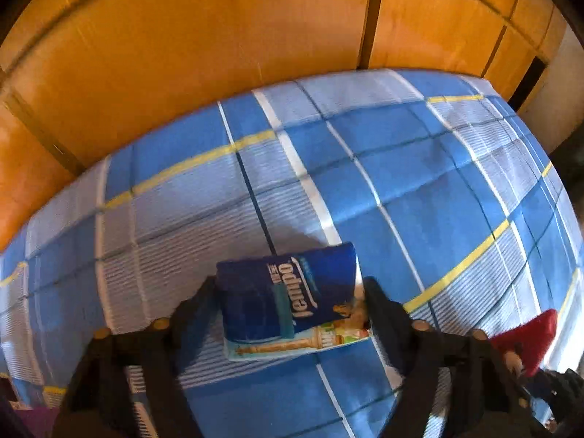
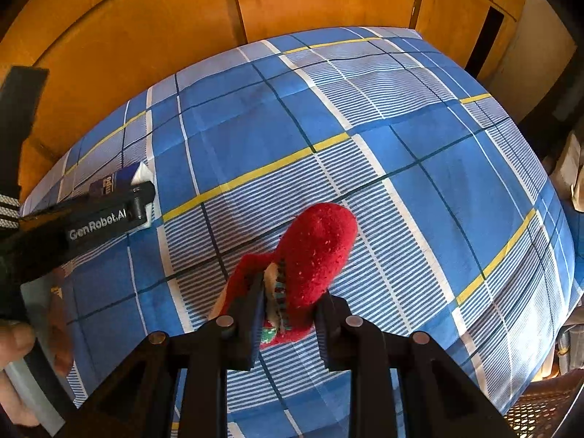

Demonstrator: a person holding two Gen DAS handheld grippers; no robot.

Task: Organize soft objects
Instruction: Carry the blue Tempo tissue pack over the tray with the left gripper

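A dark blue Tempo tissue pack (image 1: 292,299) lies on the blue plaid bedsheet (image 1: 419,189). My left gripper (image 1: 290,288) straddles it, and its black fingers (image 1: 197,310) touch the pack's left and right sides. From the right wrist view the same pack (image 2: 116,180) shows at far left, just beyond the left gripper (image 2: 140,200). My right gripper (image 2: 288,314) is shut on a red fleece plush (image 2: 317,252) with striped trim, whose rounded end rests on the sheet (image 2: 456,182). The plush (image 1: 525,339) also appears at the right edge of the left wrist view.
Orange wooden panels (image 2: 146,36) stand behind the bed. The mattress drops off at the right edge (image 2: 562,255), where a woven mesh surface (image 2: 540,408) sits below. A person's hand (image 2: 14,346) holds the left gripper's handle. Something purple (image 1: 33,419) shows at lower left.
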